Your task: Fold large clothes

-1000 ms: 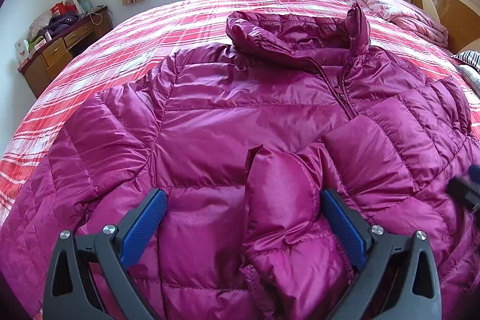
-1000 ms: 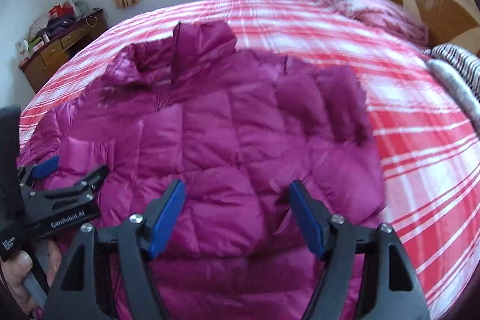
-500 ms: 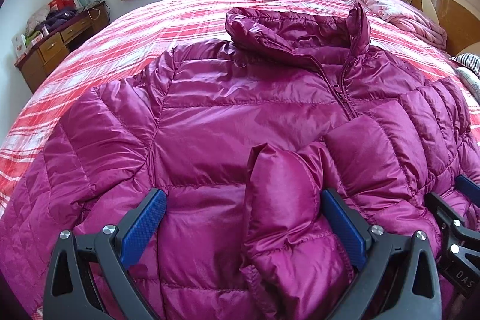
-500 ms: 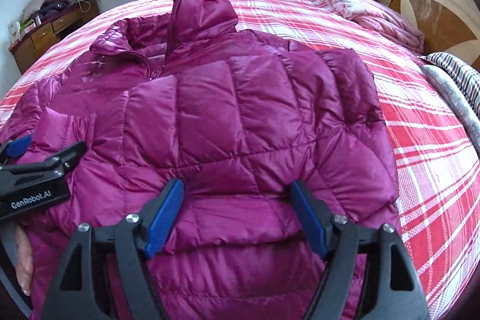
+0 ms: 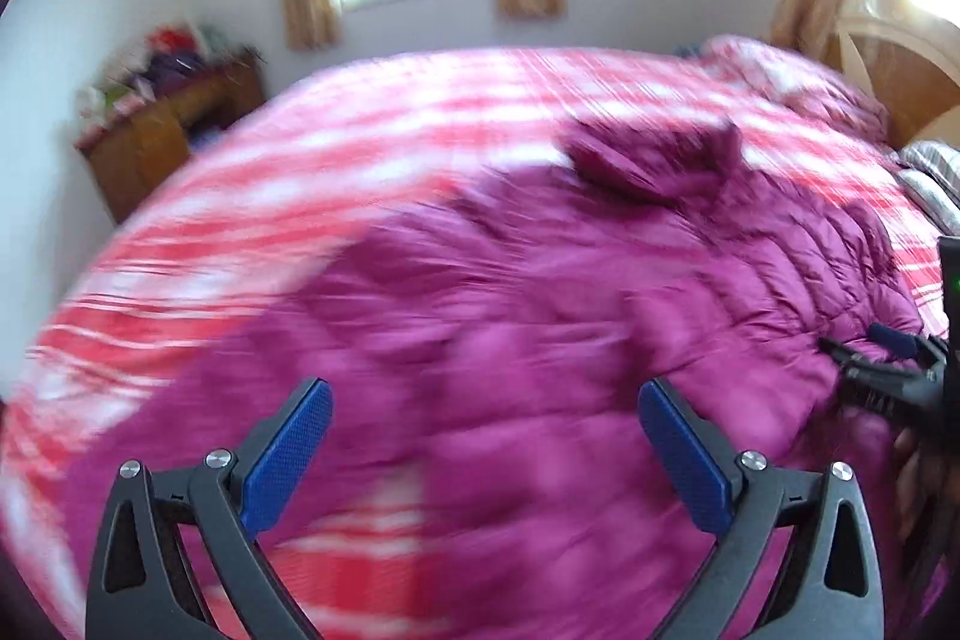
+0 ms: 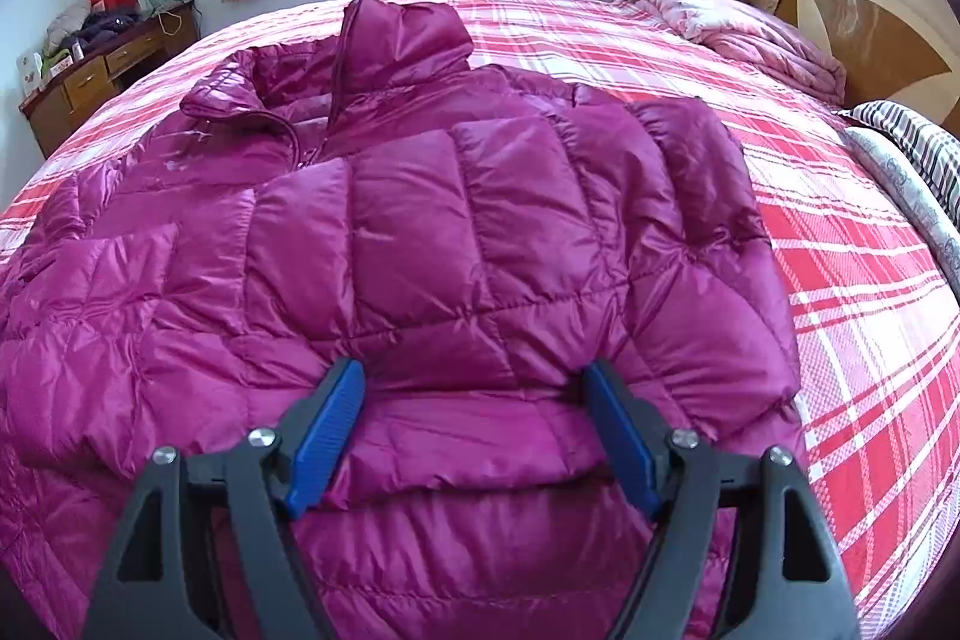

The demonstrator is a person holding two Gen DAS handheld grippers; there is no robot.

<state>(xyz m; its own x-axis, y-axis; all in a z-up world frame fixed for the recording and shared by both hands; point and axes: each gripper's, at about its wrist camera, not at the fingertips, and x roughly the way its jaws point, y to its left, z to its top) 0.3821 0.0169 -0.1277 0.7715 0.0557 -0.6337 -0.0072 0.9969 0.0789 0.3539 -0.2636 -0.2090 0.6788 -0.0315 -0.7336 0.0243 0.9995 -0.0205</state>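
A large magenta down jacket (image 6: 480, 220) lies front up on the red plaid bed (image 6: 840, 280), collar toward the window, with one sleeve folded across its chest. My right gripper (image 6: 474, 400) is open low over the jacket's lower part, its blue pads on either side of a puffy fold. The left wrist view is blurred by motion. It shows the jacket (image 5: 540, 310) farther off and my left gripper (image 5: 485, 388) wide open with nothing between its fingers. The right gripper (image 5: 888, 370) shows at that view's right edge.
A wooden desk (image 6: 102, 64) piled with clutter stands against the back left wall. A pink quilt (image 6: 738, 34) and a striped pillow (image 6: 912, 142) lie by the wooden headboard (image 6: 870, 16) on the right. Plaid bedding (image 5: 300, 160) lies bare left of the jacket.
My left gripper has pulled back, up and to the left, leaving the folded sleeve that lay between its fingers. It has gone from the right wrist view. The right gripper hardly moved.
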